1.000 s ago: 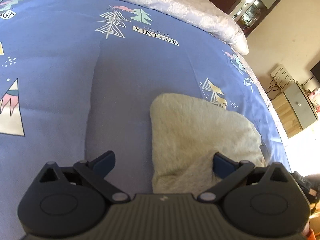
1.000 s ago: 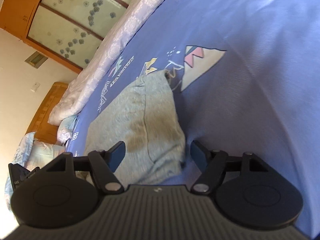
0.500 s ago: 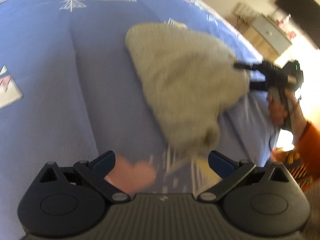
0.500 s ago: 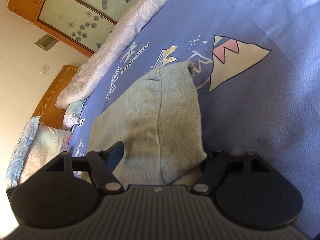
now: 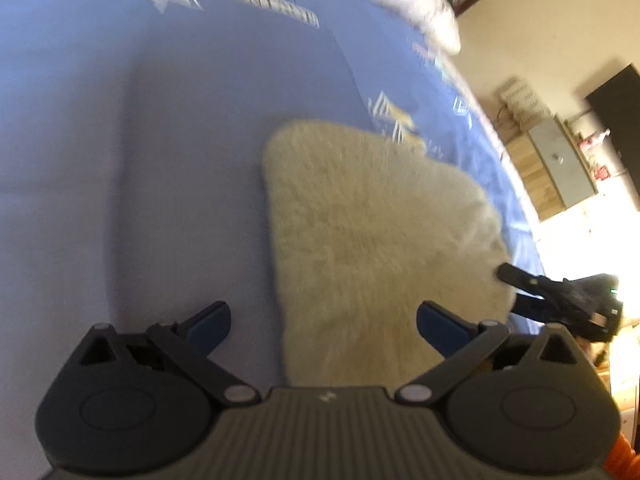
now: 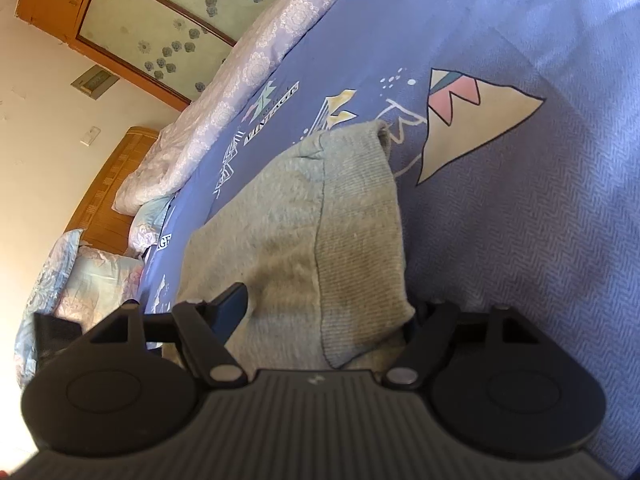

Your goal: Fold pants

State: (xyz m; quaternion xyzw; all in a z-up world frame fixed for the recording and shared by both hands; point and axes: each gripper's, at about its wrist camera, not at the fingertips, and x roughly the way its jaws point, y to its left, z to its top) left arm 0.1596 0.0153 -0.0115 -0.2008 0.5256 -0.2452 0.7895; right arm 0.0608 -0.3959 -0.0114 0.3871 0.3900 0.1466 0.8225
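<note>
The pants (image 5: 376, 240), a pale fleecy bundle already folded into a compact pad, lie flat on the blue patterned bed cover (image 5: 140, 160), toward the side of the bed nearest the wooden cabinet (image 5: 560, 168). Half a second ago the left wrist view showed the bundle raised and slumping in mid-air; it now rests on the cover with a rounded, even outline. The left gripper (image 5: 324, 322) hangs just short of the near edge of the pants with its blue-padded fingers (image 5: 210, 320) spread wide and nothing between them, as they were before. The left wrist view is smeared by motion, so the fine lie of the fabric edges cannot be judged with confidence. In the right wrist view the ribbed waistband (image 6: 360, 240) runs up the middle of the frame, with the folded layer beside it. The right gripper (image 6: 328, 312) sits at the near corner of the pants: its fingers are apart, cloth lies across the gap, and the right-hand finger is hidden under the cloth, much as half a second ago. From the left wrist view the right gripper (image 5: 508, 276) appears at the far corner of the bundle, touching it. A quilted lilac blanket (image 6: 248, 64) lies along the far edge of the bed, below the wardrobe (image 6: 132, 20).
</note>
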